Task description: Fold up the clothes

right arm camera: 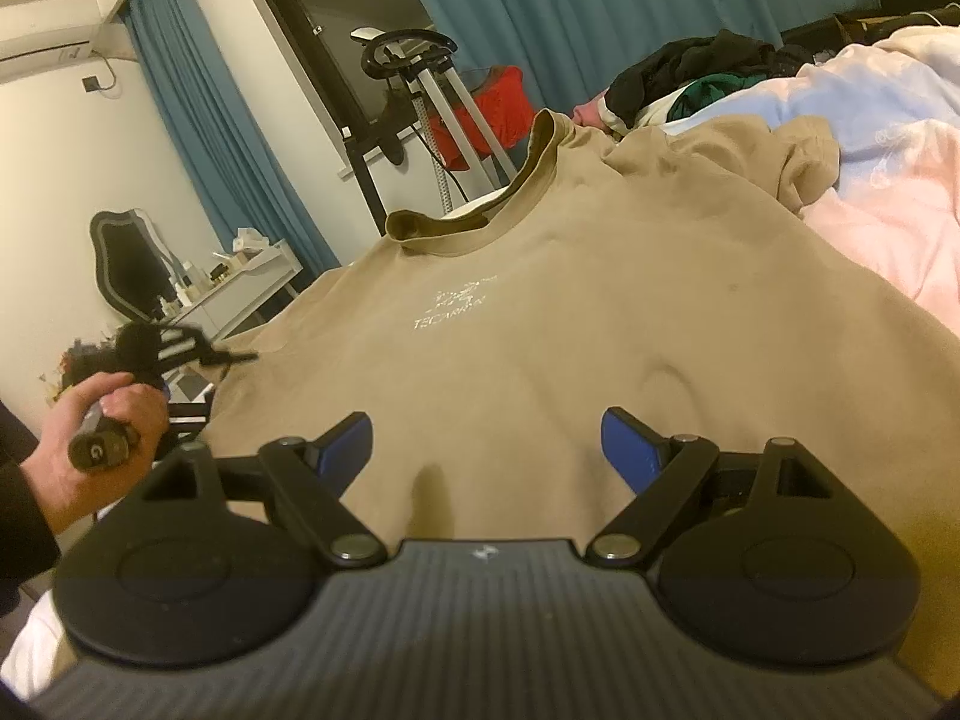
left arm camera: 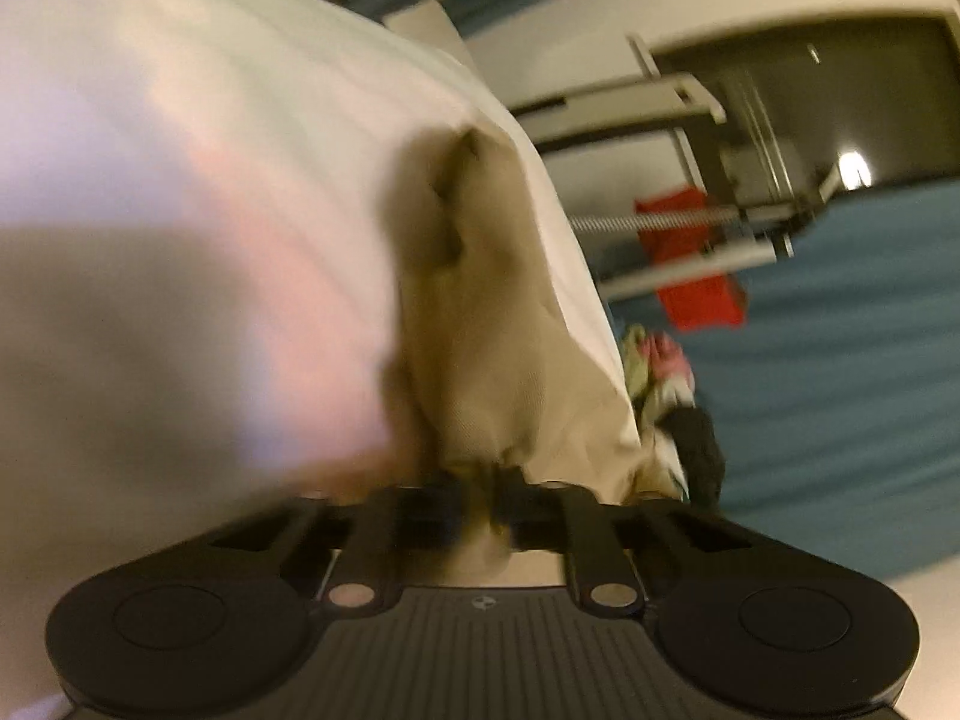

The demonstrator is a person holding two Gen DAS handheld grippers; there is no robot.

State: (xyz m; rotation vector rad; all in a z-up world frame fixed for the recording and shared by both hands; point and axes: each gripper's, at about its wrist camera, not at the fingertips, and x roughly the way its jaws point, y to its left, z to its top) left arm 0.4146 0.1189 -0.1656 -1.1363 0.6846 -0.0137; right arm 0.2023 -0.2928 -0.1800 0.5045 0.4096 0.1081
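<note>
a tan sweatshirt (right arm camera: 480, 360) lies spread front-up on the bed, its collar toward the far edge and a pale printed logo (right arm camera: 459, 306) on the chest. the right gripper (right arm camera: 486, 438) hovers low over the near part of the cloth with its blue-padded jaws set wide apart and nothing pinched between them. at the left of that view a hand (right arm camera: 102, 438) grasps the handle of the left gripper (right arm camera: 240, 356), whose tips sit at the sweatshirt's left edge. in the blurred left wrist view the left gripper (left arm camera: 480, 504) has its jaws drawn together on a bunch of the tan sweatshirt (left arm camera: 498, 360), which rises in a fold straight ahead of them. pink and white bedding (right arm camera: 870, 192) lies to the right of the sweatshirt, and a pile of dark clothes (right arm camera: 690, 78) sits beyond it.
</note>
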